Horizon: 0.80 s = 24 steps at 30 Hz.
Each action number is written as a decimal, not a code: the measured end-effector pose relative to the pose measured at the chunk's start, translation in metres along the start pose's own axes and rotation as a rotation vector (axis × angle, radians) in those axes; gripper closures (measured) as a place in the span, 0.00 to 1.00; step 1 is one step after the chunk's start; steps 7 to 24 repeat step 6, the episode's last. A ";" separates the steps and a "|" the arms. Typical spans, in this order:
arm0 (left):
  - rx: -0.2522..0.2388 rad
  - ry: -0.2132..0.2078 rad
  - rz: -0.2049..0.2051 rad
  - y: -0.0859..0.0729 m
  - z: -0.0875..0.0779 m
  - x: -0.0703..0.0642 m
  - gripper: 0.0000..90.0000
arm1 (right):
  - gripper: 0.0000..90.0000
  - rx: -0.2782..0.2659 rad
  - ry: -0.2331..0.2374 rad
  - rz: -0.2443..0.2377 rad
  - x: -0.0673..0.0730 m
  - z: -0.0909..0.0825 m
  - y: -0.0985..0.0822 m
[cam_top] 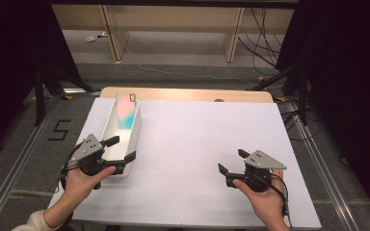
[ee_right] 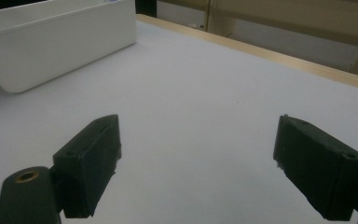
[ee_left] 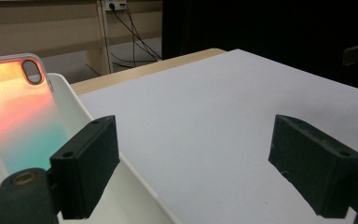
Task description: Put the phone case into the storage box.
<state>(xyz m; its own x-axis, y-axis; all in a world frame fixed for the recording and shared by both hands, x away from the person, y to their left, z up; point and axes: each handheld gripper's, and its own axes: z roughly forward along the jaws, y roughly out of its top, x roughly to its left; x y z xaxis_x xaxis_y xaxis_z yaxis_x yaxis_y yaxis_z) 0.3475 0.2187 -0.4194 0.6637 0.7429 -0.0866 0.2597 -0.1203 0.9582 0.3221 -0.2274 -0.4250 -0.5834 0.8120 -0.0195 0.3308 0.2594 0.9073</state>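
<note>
A long white bin (cam_top: 134, 136) stands at the left of the white table sheet (cam_top: 197, 144). A phone case (cam_top: 126, 111) with a pink-to-teal gradient leans inside it at the far end; in the left gripper view the phone case (ee_left: 16, 116) rests against the bin's wall (ee_left: 74, 105). My left gripper (cam_top: 122, 149) hovers at the bin's near end, jaws wide open and empty, one jaw over the bin's rim. My right gripper (cam_top: 232, 161) rests low at the right of the sheet, open, nothing between its jaws. The right gripper view has the bin (ee_right: 60, 44) farther off.
The sheet lies on a wooden table whose edge (cam_top: 183, 94) is exposed at the back. Beyond it are the floor, wooden furniture legs and cables (cam_top: 265, 33). Black stands flank the table on both sides.
</note>
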 end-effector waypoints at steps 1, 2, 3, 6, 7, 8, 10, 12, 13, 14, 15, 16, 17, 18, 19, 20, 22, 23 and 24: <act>-0.002 0.000 0.002 0.000 0.000 0.000 0.17 | 0.18 0.001 -0.001 0.001 0.000 0.000 0.000; -0.003 0.001 0.006 0.000 0.000 0.000 0.17 | 0.18 -0.005 -0.003 -0.004 0.000 0.000 0.000; -0.003 0.001 0.008 0.000 0.000 -0.001 0.17 | 0.18 -0.009 0.013 0.012 0.001 0.001 -0.001; -0.006 0.004 0.006 -0.001 0.000 -0.001 0.17 | 0.18 -0.020 0.005 -0.003 0.000 0.001 0.000; -0.006 0.004 0.006 -0.001 0.000 -0.001 0.17 | 0.18 -0.020 0.005 -0.003 0.000 0.001 0.000; -0.006 0.004 0.006 -0.001 0.000 -0.001 0.17 | 0.18 -0.020 0.005 -0.003 0.000 0.001 0.000; -0.006 0.004 0.006 -0.001 0.000 -0.001 0.17 | 0.18 -0.020 0.005 -0.003 0.000 0.001 0.000; -0.006 0.004 0.006 -0.001 0.000 -0.001 0.17 | 0.18 -0.020 0.005 -0.003 0.000 0.001 0.000; -0.006 0.004 0.006 -0.001 0.000 -0.001 0.17 | 0.18 -0.020 0.005 -0.003 0.000 0.001 0.000; -0.006 0.004 0.006 -0.001 0.000 -0.001 0.17 | 0.18 -0.020 0.005 -0.003 0.000 0.001 0.000; -0.006 0.004 0.006 -0.001 0.000 -0.001 0.17 | 0.18 -0.020 0.005 -0.003 0.000 0.001 0.000; -0.006 0.004 0.006 -0.001 0.000 -0.001 0.17 | 0.18 -0.020 0.005 -0.003 0.000 0.001 0.000; -0.006 0.004 0.006 -0.001 0.000 -0.001 0.17 | 0.18 -0.020 0.005 -0.003 0.000 0.001 0.000; -0.006 0.004 0.006 -0.001 0.000 -0.001 0.17 | 0.18 -0.020 0.005 -0.003 0.000 0.001 0.000; -0.006 0.004 0.006 -0.001 0.000 -0.001 0.17 | 0.18 -0.020 0.005 -0.003 0.000 0.001 0.000; -0.006 0.004 0.006 -0.001 0.000 -0.001 0.17 | 0.18 -0.020 0.005 -0.003 0.000 0.001 0.000; -0.006 0.004 0.006 -0.001 0.000 -0.001 0.17 | 0.18 -0.020 0.005 -0.003 0.000 0.001 0.000; -0.006 0.004 0.006 -0.001 0.000 -0.001 0.17 | 0.18 -0.020 0.005 -0.003 0.000 0.001 0.000; -0.006 0.004 0.006 -0.001 0.000 -0.001 0.17 | 0.18 -0.020 0.005 -0.003 0.000 0.001 0.000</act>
